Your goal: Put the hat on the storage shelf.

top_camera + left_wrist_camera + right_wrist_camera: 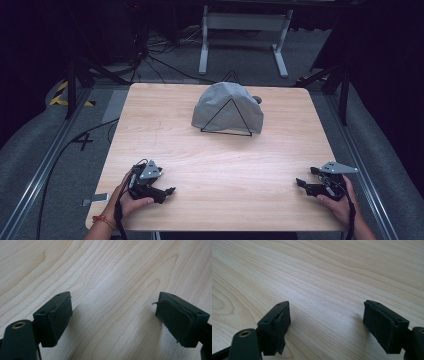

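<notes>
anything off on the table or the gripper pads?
Mostly tidy. The grey cloth drapes rumpled over a black wire triangle frame, with a small dark thing peeking out behind it. Left gripper pads look frayed, an edge peeling; both grippers are open and empty.

Gripper: left gripper [113, 315], jaws wide apart, nothing between them.
Pads [58, 320]: black, worn, edges frayed.
Surface: pale wooden table [112, 272], close beneath.
</notes>
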Motion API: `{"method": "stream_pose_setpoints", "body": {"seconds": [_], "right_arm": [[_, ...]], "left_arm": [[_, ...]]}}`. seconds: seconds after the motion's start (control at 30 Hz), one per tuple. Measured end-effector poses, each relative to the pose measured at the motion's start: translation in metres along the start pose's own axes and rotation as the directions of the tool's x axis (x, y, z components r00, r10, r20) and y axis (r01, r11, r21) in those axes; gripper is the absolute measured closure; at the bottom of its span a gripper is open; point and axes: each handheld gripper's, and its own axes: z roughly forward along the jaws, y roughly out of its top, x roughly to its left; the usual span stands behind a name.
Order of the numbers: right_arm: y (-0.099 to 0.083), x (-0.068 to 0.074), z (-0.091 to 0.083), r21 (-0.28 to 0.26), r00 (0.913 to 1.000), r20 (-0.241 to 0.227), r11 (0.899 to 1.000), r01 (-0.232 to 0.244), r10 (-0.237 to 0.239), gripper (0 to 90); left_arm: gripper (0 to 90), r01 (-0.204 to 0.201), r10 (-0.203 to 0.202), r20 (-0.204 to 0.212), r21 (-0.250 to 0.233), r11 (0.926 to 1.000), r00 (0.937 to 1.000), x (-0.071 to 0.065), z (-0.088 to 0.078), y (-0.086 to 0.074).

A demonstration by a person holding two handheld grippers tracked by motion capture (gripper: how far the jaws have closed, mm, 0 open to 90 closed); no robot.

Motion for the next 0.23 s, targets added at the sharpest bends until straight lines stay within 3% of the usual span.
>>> {"method": "stream_pose_setpoints", "body": {"seconds": [0.23], "right_arm": [[0.0002,0.0002,0.0002,0.000,1.0000,0.003,1.000,-0.010,0.010,20.7]], "left_arm": [[12.3,-0.004,0.004,0.001,0.004,1.0000,1.0000,0.0016,0.0010,0.0009]]}}
